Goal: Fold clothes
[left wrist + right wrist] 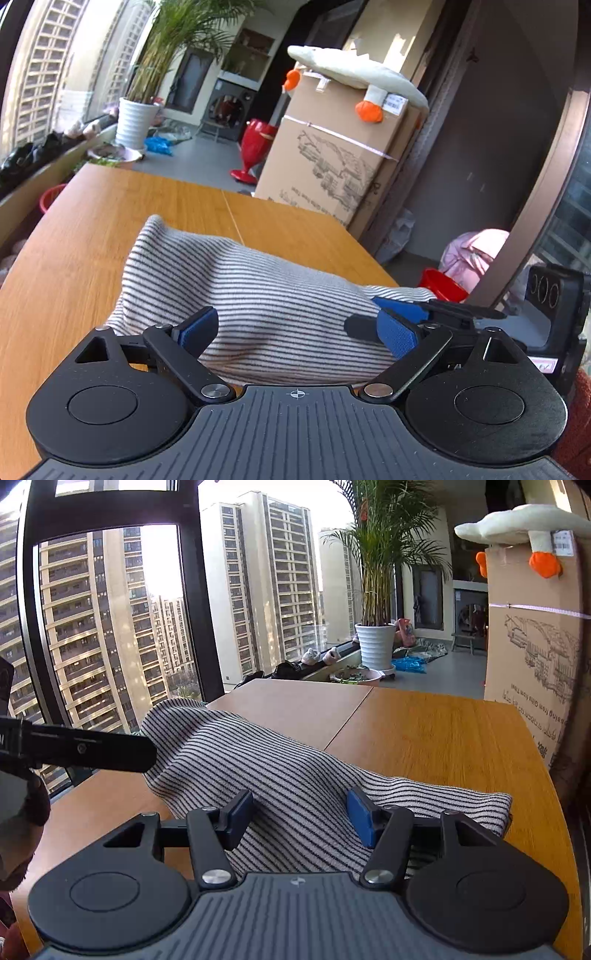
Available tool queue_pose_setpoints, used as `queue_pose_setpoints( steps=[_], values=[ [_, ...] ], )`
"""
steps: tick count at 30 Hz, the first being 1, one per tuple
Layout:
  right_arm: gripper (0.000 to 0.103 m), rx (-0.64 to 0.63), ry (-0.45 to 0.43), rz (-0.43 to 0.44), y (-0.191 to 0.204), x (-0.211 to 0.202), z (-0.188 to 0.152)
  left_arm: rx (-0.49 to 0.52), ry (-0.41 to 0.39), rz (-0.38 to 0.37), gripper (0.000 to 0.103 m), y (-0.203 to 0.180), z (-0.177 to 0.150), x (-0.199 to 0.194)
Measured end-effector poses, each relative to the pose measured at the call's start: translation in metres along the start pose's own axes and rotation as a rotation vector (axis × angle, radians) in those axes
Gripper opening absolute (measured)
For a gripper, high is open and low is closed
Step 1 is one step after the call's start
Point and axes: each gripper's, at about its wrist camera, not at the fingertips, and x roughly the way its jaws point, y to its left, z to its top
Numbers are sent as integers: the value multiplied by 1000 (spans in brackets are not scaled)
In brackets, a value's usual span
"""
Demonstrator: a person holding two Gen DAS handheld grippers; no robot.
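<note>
We have the striped garment point(258, 295) bunched near the right edge of the wooden table point(92, 236), soft, light and floppy. Our left gripper point(295, 332) and right gripper point(299, 819) both gape over it, pads clear of cloth. We judge an edge or corner the best hold.

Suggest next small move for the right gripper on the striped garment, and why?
Probably close the right gripper: its blue pads stand apart, not pinching, with the striped garment bunched between them on the wooden table. The left gripper also stands open over the cloth.
</note>
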Motion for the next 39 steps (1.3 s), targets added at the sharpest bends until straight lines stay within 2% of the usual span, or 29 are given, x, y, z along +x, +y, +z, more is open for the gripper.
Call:
queue_pose_setpoints(
  steps=[3, 5, 8, 11, 14, 18, 23, 26, 28, 31, 34, 36, 37, 39],
  values=[
    [63, -94, 3, -27, 19, -4, -6, 23, -21, 29, 98, 1, 18, 12],
    [63, -137, 6, -33, 22, -10, -9, 2, 22, 56, 98, 8, 20, 30],
    [63, -189, 11, -46, 23, -20, -11, -47, 102, 62, 97, 20, 1, 45],
    [63, -236, 15, -106, 23, -35, -15, 3, 101, 66, 97, 15, -20, 33],
    [62, -268, 29, -132, 26, -40, -17, 3, 123, 61, 98, 13, -34, 24],
    [62, -353, 39, -200, 33, -22, -17, 6, 126, 59, 98, 13, -36, 24],
    [63, -442, 40, -289, 21, 22, -4, -4, 125, 56, 98, 19, -23, 47],
    [69, -454, 34, -344, 7, 41, 6, 2, 131, 57, 98, 18, -17, 60],
    [74, -388, 31, -339, -3, 37, 11, 11, 135, 63, 98, 16, -15, 66],
    [77, -162, 2, -262, -25, 3, 13, 6, 134, 65, 98, 9, -12, 56],
    [80, 143, -60, -156, -53, -31, 9, 1, 51, 32, 98, 5, -3, 37],
    [92, 351, -142, -83, -72, -49, 3, 19, -26, 78, 98, 4, 5, 32],
    [96, 401, -174, -54, -76, -53, 1, 25, -57, 106, 98, 5, 9, 31],
    [96, 424, -213, -8, -79, -49, 3, 8, -81, 119, 98, 10, 16, 36]
  ],
)
